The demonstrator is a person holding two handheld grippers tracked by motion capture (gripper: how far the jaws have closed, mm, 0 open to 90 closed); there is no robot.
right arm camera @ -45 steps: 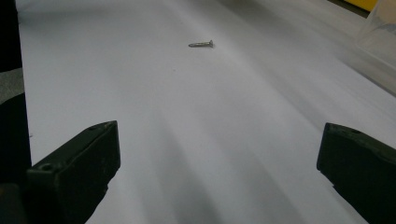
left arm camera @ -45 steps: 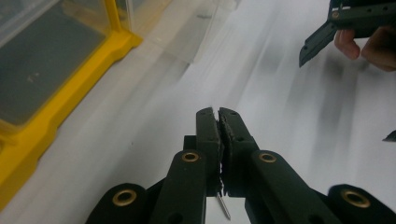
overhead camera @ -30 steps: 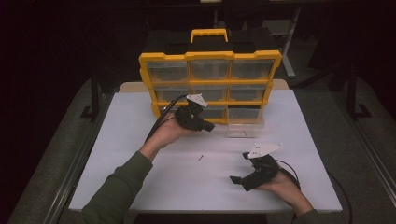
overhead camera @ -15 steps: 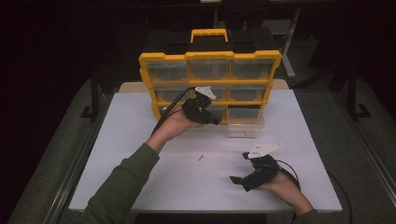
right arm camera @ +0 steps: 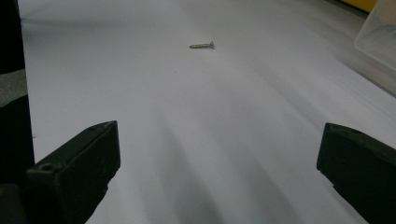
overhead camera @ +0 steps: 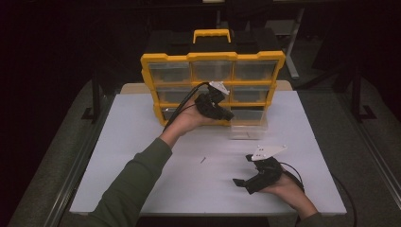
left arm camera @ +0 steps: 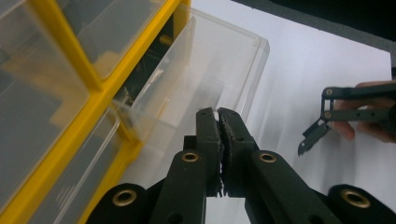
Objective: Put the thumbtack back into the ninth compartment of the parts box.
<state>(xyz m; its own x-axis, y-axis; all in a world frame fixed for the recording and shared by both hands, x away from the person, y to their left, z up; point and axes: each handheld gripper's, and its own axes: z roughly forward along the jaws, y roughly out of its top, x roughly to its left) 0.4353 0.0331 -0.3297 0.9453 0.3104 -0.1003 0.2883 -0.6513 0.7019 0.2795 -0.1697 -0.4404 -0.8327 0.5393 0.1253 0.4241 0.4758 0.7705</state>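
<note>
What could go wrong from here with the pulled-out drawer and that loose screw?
1. The clear drawer hangs far out of the yellow organizer. The left gripper, jaws shut, sits right at its wall, so a push or tug might pull it free or tip it.
2. The screw is small and lies flat on the white table. The right gripper, jaws wide open, may slide it away instead of pinching it.

No legible text, label, brand, number or sign is to be made out. Faint moulded marks can be seen on the clear front of a drawer (left arm camera: 60, 196) at about 8 o'clock in the left gripper view, but they are too blurred to be read.
</note>
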